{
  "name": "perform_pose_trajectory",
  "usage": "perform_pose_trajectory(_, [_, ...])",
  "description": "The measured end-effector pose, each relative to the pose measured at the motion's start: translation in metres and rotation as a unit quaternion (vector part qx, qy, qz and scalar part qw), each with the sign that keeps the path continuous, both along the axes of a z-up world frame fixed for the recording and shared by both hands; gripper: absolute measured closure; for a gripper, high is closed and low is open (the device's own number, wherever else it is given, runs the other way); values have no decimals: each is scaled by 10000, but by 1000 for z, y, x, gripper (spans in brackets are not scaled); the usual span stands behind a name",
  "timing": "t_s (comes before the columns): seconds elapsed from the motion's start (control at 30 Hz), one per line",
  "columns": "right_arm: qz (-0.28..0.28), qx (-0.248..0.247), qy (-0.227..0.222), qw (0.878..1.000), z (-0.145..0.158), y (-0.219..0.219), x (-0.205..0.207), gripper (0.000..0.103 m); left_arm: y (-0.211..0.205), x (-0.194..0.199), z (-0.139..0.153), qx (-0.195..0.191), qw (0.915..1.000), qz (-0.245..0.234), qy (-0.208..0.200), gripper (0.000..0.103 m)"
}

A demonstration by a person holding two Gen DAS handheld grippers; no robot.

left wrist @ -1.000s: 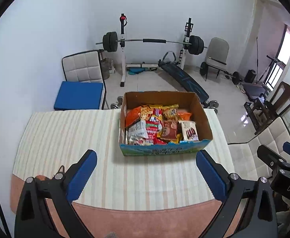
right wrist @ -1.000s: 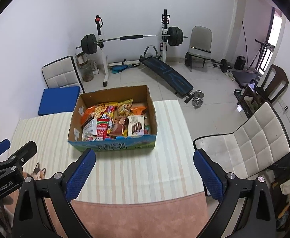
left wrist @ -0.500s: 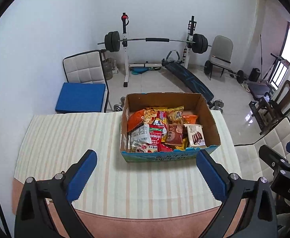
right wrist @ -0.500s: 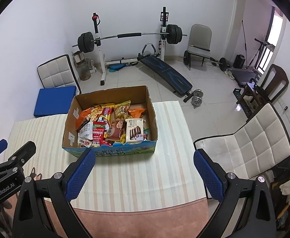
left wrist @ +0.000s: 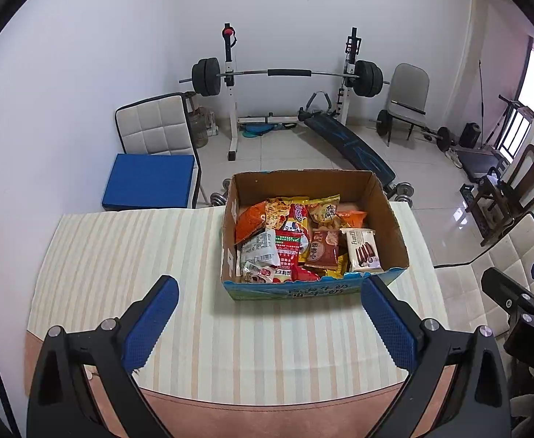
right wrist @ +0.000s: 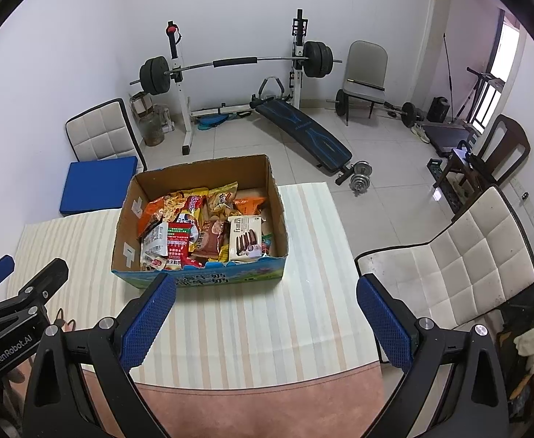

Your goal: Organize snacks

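poised wide and empty above the desk point(left wrist: 121, 255): left gripper point(left wrist: 270, 314), right gripper point(right wrist: 267, 314); best lowered straight into the snack box point(left wrist: 314, 288).

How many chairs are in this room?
4: white padded chair by the left wall, grey chair at the back, dark wooden chair near the window, white padded chair beside the table. Others may be hidden.

left claw point(left wrist: 270, 323): jaws spread wide, blue pads facing each other, nothing between them, held above the surface.
right claw point(right wrist: 266, 320): jaws equally wide apart, empty, raised alongside the left claw.
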State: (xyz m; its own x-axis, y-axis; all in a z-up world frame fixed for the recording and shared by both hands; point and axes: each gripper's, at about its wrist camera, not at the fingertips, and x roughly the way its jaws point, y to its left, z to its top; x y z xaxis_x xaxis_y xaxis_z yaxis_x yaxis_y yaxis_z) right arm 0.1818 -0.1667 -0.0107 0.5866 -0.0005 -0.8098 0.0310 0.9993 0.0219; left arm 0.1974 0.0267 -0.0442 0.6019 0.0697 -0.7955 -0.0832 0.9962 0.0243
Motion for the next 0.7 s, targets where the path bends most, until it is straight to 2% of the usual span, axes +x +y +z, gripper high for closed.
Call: perform_pose_trajectory(0.7, [29, -23, -1, 10000, -2, -3, -2, 2, -3, -3, -4, 7, 10000, -58, 47, 1])
